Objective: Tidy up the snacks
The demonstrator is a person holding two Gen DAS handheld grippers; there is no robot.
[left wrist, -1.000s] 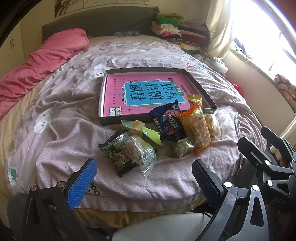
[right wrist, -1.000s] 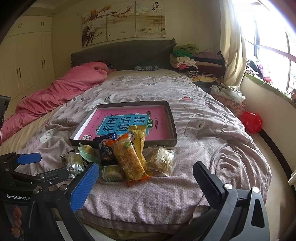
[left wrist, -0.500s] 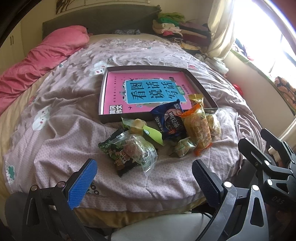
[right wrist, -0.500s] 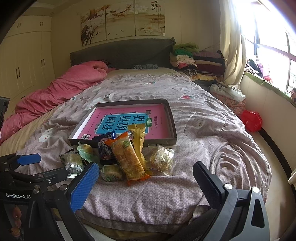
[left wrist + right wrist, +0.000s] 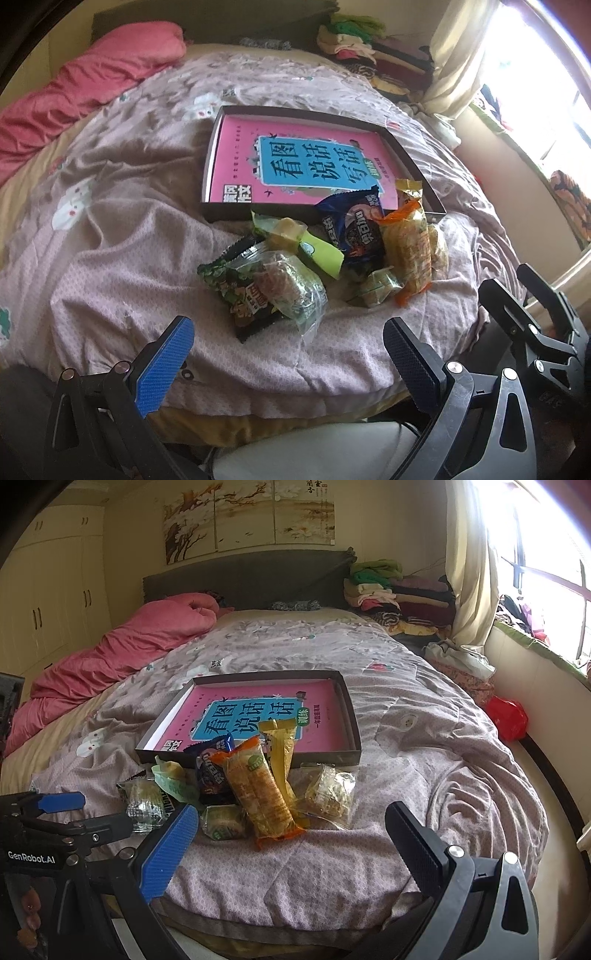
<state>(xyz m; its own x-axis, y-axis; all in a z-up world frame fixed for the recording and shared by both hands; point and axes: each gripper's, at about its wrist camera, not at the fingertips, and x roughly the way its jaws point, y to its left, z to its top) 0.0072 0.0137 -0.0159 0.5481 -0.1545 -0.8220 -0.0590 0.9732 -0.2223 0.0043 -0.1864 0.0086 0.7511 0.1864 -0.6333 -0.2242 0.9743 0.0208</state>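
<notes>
A heap of wrapped snacks (image 5: 332, 262) is seen on the mauve patterned quilt (image 5: 122, 266), pressed against the near wall of a shallow dark cardboard tray (image 5: 255, 709). A pink and blue printed book (image 5: 255, 716) lies flat inside the tray; its lower edge is covered by a dark blue foil packet (image 5: 354, 229) and a long yellow wrapper (image 5: 280, 753), both leaning over the wall. An orange-ended pack of biscuits (image 5: 258, 790) lies across the heap, and what sits beneath it cannot be made out. A clear bag with a brown cake (image 5: 288, 288) half hides a green and black packet (image 5: 236, 291). The left gripper (image 5: 288, 345) and the right gripper (image 5: 291, 829) are held spread wide near the bed's edge, with nothing between their pads. In the left wrist view the right gripper is cut off by the frame.
</notes>
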